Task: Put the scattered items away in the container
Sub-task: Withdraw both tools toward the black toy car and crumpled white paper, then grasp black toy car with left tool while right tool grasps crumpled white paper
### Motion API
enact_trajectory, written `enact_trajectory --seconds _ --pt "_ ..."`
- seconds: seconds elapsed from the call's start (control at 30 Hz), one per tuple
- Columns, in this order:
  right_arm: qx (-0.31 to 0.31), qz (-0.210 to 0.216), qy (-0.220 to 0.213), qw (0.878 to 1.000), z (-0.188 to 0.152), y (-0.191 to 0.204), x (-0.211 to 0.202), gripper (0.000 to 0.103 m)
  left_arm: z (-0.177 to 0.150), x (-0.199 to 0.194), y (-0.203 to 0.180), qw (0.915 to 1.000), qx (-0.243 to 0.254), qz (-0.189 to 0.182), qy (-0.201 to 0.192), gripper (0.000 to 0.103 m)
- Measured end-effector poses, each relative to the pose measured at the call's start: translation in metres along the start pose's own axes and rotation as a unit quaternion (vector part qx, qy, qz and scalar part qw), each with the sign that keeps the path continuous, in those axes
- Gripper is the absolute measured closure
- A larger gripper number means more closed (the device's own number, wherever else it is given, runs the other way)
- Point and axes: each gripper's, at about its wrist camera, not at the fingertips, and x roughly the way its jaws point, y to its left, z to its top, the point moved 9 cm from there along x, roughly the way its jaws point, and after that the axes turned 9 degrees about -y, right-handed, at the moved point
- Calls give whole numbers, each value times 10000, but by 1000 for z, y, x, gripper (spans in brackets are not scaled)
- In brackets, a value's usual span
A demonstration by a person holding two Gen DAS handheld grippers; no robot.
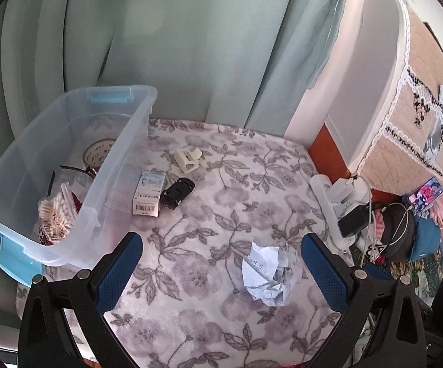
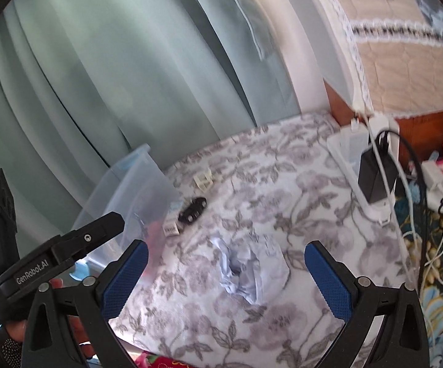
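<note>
A clear plastic bin point(image 1: 120, 150) with blue handles sits at the left of a floral-covered table point(image 1: 221, 214); it holds cotton swabs point(image 1: 57, 211), a tape roll point(image 1: 98, 153) and dark items. On the table lie a crumpled paper point(image 1: 269, 271), a black toy car point(image 1: 178, 192), a small white box point(image 1: 147, 196) and a cream clip point(image 1: 187, 158). My left gripper point(image 1: 221, 263) is open, just short of the paper. My right gripper point(image 2: 226, 271) is open with the crumpled paper point(image 2: 249, 268) between its fingers. The bin point(image 2: 135, 190), car point(image 2: 193, 208) and clip point(image 2: 203, 181) show beyond.
A white power strip point(image 1: 332, 211) with a black charger point(image 1: 355, 220) and cables lies at the table's right edge. Beyond it are clothes, a phone point(image 1: 427, 194) and a quilted bed cover. Green curtains hang behind the table. My left gripper's body point(image 2: 52, 254) shows at the right view's lower left.
</note>
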Motion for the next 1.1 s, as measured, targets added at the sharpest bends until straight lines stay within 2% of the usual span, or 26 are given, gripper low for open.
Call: enact_trajectory --seconds 0.2,0.43,0.57,0.8,0.9,1.1 --pt "16 -87 545 9985 -28 -9 31 0 -18 30 6 9994 90 -32 323 0" --pt "17 -86 971 9952 -51 -9 59 0 -28 58 9 9978 177 -284 570 0" --pt "-48 -258 1155 9930 -62 -13 79 2 -32 73 13 9967 425 -207 662 0" --pt "17 -509 1452 9881 -83 -27 105 16 -30 101 20 9961 578 -53 664 1" --pt "71 -467 1463 9881 -85 -29 110 24 -30 114 19 9961 597 -38 651 1" --pt "206 -403 1325 9901 -78 -35 115 33 -23 137 14 9954 815 -65 495 2"
